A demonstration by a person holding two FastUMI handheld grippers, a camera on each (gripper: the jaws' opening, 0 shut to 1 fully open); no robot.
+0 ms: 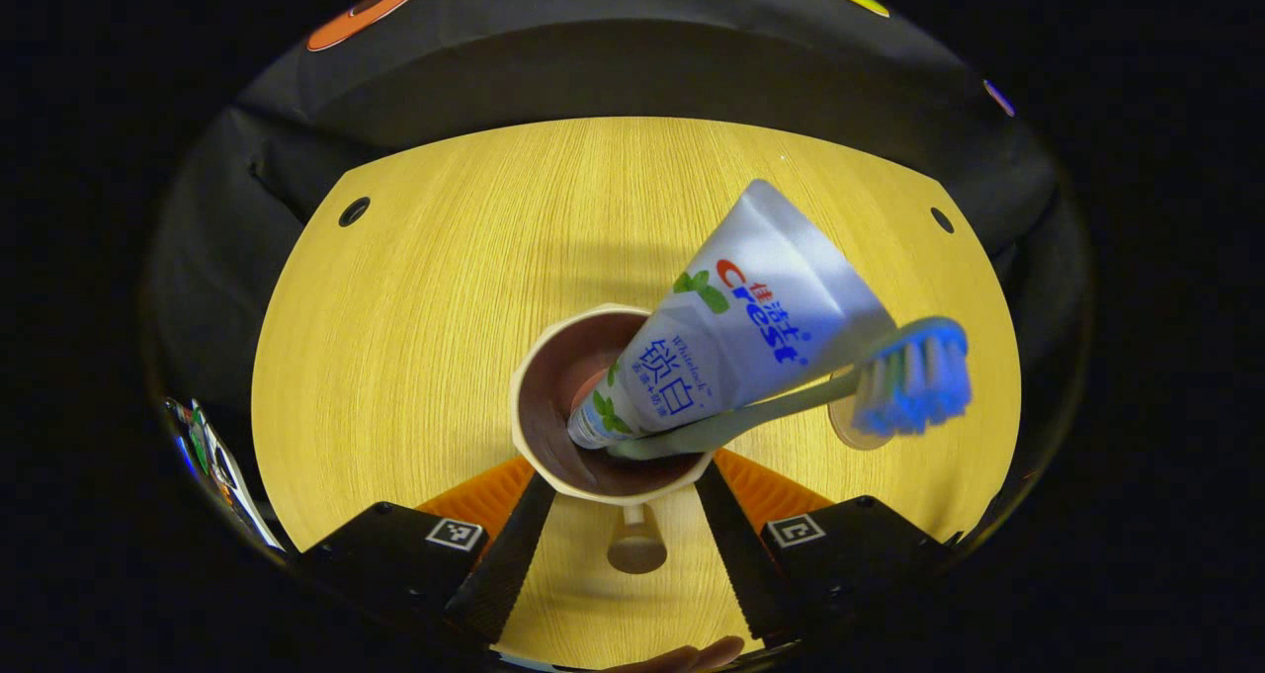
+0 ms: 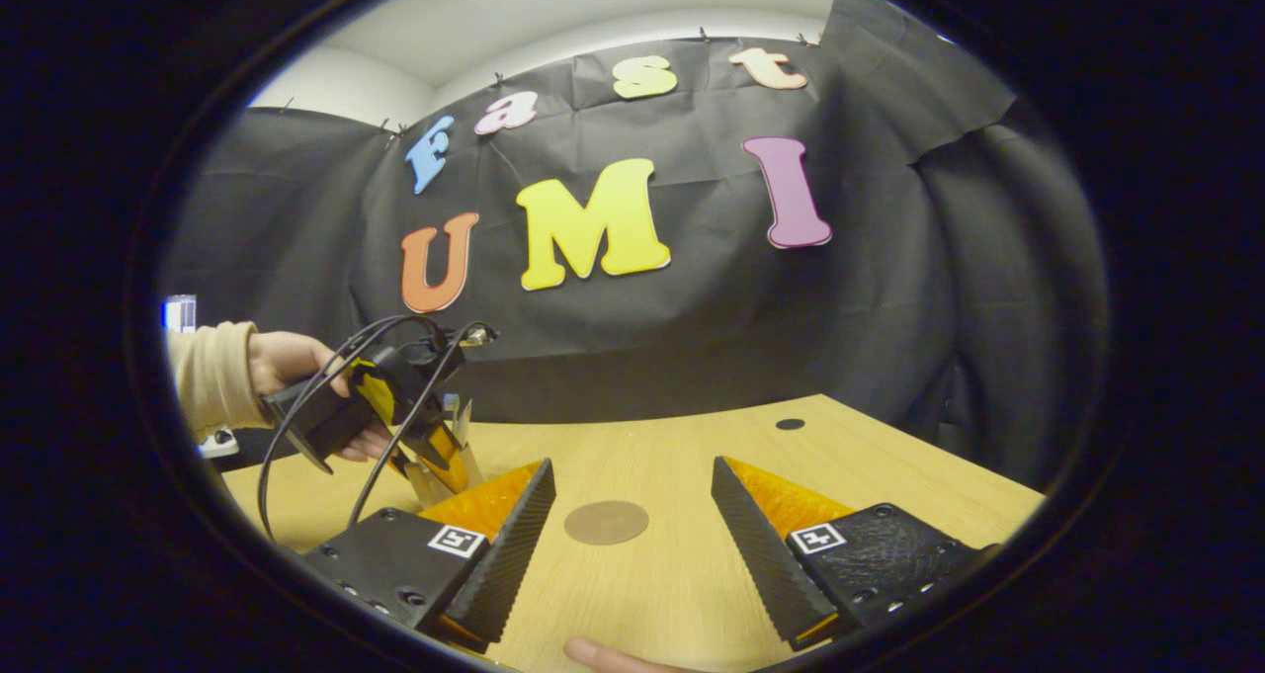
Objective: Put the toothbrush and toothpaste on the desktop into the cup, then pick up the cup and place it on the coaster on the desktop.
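Hovered open-jawed, right gripper [image 2: 628, 530], over wooden desktop [image 2: 889, 485]; round coaster [image 2: 606, 522] between fingers; left gripper [image 2: 435, 461] hand-held leftward.

Cloth-walled recording booth, wooden desktop [image 2: 692, 574]

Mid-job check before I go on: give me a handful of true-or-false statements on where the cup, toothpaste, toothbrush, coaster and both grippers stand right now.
1. The toothpaste stands in the cup. True.
2. The toothbrush lies flat on the desktop. False: it leans in the cup, bristle head out over the rim.
3. The cup sits on the coaster. False: the coaster is bare in the right gripper view.
4. The left gripper has a finger on either side of the cup. True.
5. The right gripper is shut on the coaster. False: its jaws stand wide open, holding nothing.
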